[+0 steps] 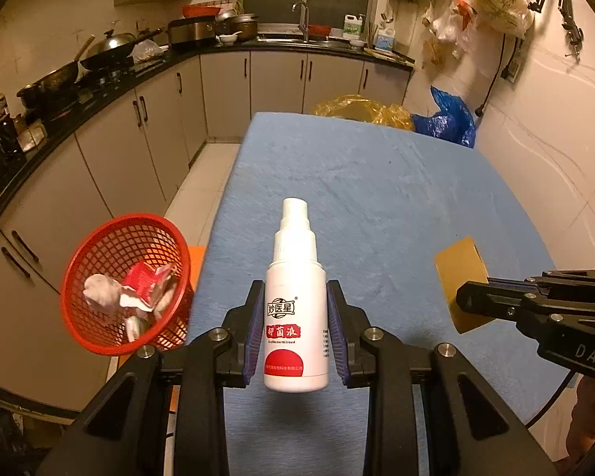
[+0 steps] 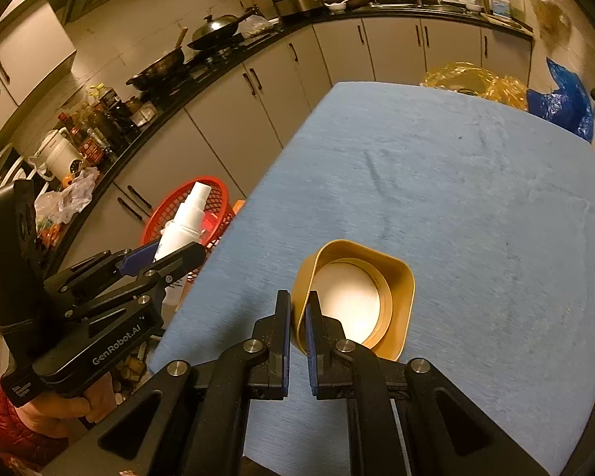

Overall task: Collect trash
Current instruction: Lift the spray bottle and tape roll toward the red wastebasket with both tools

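So the white spray bottle [image 1: 296,309] is clamped upright between the blue pads of the left gripper [image 1: 296,329], fingers [image 1: 254,333] squeezed on its lower body, nozzle pointing up and away. It's held up above the near end of the blue counter [image 1: 377,182], not touching it. Label has a red dot and some red characters on it.

The red mesh basket [image 1: 127,285] is off the bottle's left, past the counter's left edge, tipped so its mouth faces the camera. Inside there's a crumpled white tissue [image 1: 101,291] and a torn red wrapper [image 1: 146,283], plus some more white scraps underneath that I can't make out.

On the other side of the bottle, the right gripper [image 2: 297,333] has a gold square-ish container [image 2: 355,297], fingers [image 2: 283,329] pinched on its near-left wall, one finger outside and one inside the rim. The container looks open with a pale round bottom showing. Can't tell for sure whether it rests on the counter or is lifted a bit.

Far end of the counter, well beyond the bottle: a crinkly yellow plastic bag [image 1: 361,111] and a blue plastic bag [image 1: 448,119] beside it.
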`<state>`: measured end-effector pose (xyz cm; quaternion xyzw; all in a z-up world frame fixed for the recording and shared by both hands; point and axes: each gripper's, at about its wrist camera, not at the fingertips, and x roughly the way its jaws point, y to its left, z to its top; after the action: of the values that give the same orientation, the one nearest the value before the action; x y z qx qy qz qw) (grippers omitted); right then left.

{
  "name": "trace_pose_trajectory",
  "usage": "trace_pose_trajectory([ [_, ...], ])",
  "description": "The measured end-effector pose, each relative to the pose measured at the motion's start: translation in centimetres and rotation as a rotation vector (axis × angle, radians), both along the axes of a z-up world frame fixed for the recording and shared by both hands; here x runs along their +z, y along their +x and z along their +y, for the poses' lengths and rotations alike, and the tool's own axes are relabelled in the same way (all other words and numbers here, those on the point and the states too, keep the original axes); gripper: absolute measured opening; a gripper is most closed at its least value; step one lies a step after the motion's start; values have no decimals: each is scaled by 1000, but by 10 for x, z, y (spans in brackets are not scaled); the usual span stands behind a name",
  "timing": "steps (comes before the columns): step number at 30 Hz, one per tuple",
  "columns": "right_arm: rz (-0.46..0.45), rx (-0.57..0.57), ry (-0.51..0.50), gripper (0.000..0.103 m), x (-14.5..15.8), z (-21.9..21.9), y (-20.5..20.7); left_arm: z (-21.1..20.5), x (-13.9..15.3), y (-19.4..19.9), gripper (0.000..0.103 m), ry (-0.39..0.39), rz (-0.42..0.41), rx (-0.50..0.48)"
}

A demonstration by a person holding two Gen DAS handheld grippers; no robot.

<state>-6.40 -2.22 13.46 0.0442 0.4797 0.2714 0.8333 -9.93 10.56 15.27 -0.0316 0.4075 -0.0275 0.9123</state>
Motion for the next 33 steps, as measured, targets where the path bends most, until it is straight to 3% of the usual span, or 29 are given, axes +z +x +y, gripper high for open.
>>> trace_pose_trajectory([
  [33,-17,94,18,7,8,47,13,37,13,0,29,17,-28,86],
])
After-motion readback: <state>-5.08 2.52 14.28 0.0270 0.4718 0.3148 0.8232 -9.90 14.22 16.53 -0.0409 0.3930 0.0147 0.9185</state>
